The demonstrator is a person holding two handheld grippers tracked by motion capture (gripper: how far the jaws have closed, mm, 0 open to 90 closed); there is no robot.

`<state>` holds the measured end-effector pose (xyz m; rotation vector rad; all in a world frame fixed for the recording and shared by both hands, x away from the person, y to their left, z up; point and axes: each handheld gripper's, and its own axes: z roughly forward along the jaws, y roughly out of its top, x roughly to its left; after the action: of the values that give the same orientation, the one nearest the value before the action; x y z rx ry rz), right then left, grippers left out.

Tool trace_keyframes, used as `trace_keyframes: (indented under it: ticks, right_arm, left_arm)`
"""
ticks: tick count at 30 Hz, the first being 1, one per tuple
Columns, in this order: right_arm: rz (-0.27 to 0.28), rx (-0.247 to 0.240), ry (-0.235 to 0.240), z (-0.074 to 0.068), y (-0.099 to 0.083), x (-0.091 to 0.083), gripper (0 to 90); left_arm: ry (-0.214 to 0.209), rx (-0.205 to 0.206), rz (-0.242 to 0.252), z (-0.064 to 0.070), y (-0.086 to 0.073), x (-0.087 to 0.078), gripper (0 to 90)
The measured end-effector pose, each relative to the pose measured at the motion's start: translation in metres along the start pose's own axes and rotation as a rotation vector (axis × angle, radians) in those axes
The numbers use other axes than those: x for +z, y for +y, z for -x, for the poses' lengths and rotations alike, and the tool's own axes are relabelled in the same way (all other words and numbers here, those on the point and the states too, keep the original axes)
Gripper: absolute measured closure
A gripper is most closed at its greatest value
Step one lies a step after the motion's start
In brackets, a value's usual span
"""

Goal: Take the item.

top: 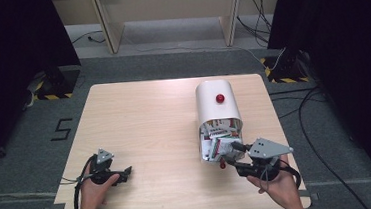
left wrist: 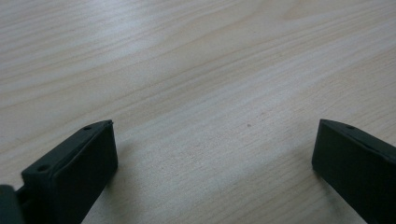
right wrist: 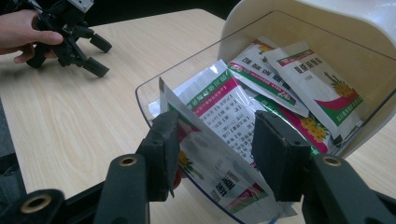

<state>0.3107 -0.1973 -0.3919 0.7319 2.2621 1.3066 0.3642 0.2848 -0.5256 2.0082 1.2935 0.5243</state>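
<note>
The packet [right wrist: 219,154] stands on its edge at the open mouth of the white bin [top: 217,102], which lies tipped on its side on the right part of the table [top: 150,122]. It is thin and shiny, white with green, pink and small print. The right gripper [right wrist: 215,158] has its jaws a bit apart on both sides of the packet, maybe just touching it. I think the pulling out has only begun; more packets [right wrist: 299,79] wait inside. The left gripper [top: 123,173] rests wide open, holding nothing
</note>
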Motion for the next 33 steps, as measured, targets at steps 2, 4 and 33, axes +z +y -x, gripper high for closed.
trace_keyframes:
  ticks: [2,4,33]
  right_arm:
    - [0.0,-0.003,0.002,0.0005,-0.0003,-0.0001,53.7]
    - [-0.003,-0.01,0.006,0.0016,-0.0009,0.0002,55.5]
    - [-0.036,-0.082,0.052,0.0044,-0.0034,0.0001,79.9]
  left_arm:
    - [0.0,0.0,0.0,0.0,0.0,0.0,0.0]
    - [0.0,0.0,0.0,0.0,0.0,0.0,0.0]
    - [0.0,0.0,0.0,0.0,0.0,0.0,0.0]
